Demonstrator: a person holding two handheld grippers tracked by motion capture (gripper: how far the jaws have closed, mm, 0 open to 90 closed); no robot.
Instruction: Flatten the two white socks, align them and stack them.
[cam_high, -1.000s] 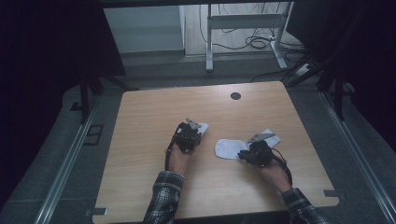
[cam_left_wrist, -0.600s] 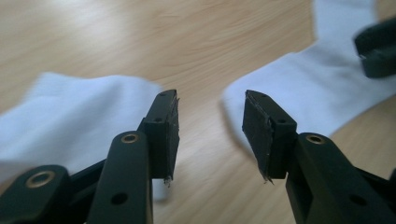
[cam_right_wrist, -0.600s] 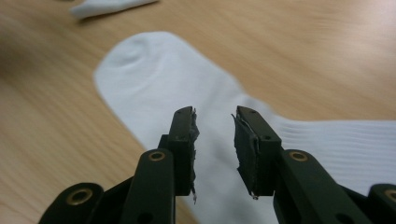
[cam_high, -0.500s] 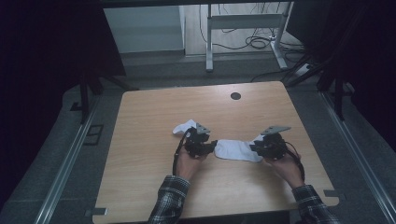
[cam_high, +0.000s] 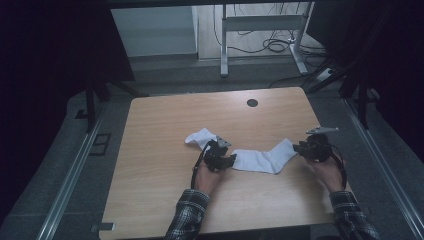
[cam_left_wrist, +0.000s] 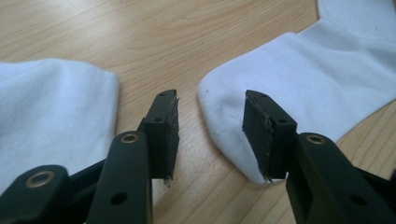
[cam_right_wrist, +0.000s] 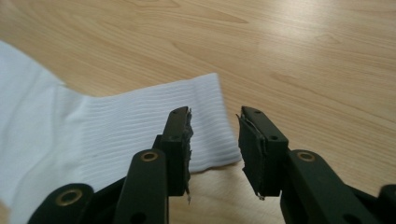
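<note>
My left claw (cam_left_wrist: 210, 135) stands partly open, its jaws having just been opening, and it grips nothing: bare wood shows between the pads. The rounded toe of the stretched sock (cam_left_wrist: 299, 88) lies at one o'clock from it, just under the right jaw's tip. The second sock (cam_left_wrist: 51, 107) lies crumpled at ten o'clock, apart from the jaws.

My right claw (cam_right_wrist: 214, 140) is partly open too, its jaws having also just been opening, with nothing held. The ribbed cuff of the stretched sock (cam_right_wrist: 154, 126) lies at eleven o'clock, its edge reaching under the left jaw.

From the high view, my left claw (cam_high: 226, 159) sits at the sock's toe end, my right claw (cam_high: 306, 148) just past its cuff, and the stretched sock (cam_high: 265, 159) lies flat between them on the table (cam_high: 165, 125). The second sock (cam_high: 200, 138) is at ten o'clock from my left claw.
</note>
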